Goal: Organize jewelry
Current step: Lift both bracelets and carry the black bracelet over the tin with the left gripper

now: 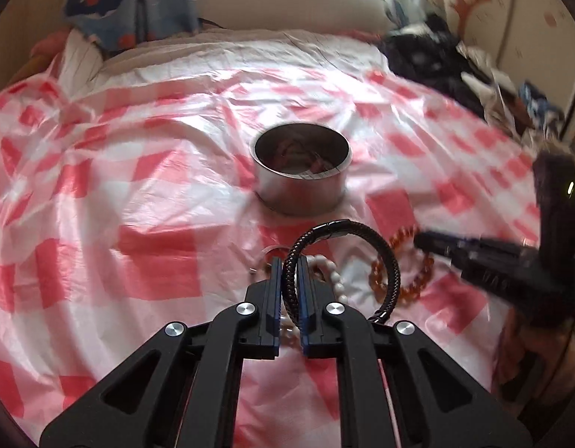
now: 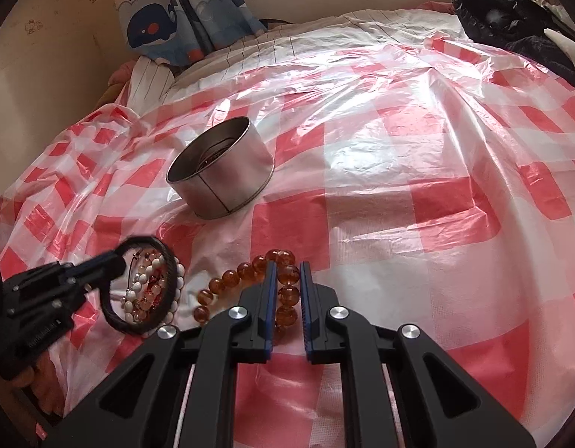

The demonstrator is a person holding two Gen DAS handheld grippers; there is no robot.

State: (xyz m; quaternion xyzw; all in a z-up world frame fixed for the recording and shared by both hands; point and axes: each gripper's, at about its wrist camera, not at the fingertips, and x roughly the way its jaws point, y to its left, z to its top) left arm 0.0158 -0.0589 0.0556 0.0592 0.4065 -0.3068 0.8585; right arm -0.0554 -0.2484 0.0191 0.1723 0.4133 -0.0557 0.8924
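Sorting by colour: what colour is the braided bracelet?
Black braided bracelet; clearest in the left wrist view.

Left wrist view: tin point(image 1: 302, 171) at 12 o'clock on sheet point(image 1: 100, 186), something inside, possibly jewelry. Braided bracelet point(image 1: 380, 250) between tin and camera. Amber beads point(image 1: 410, 287) at its 3 o'clock; white beads point(image 1: 332, 272) beneath it.

Left tool point(image 1: 291, 261) fingers nearly closed, pinching something dark, lifted off the bed, right tool point(image 2: 287, 267) fingers parted, held low
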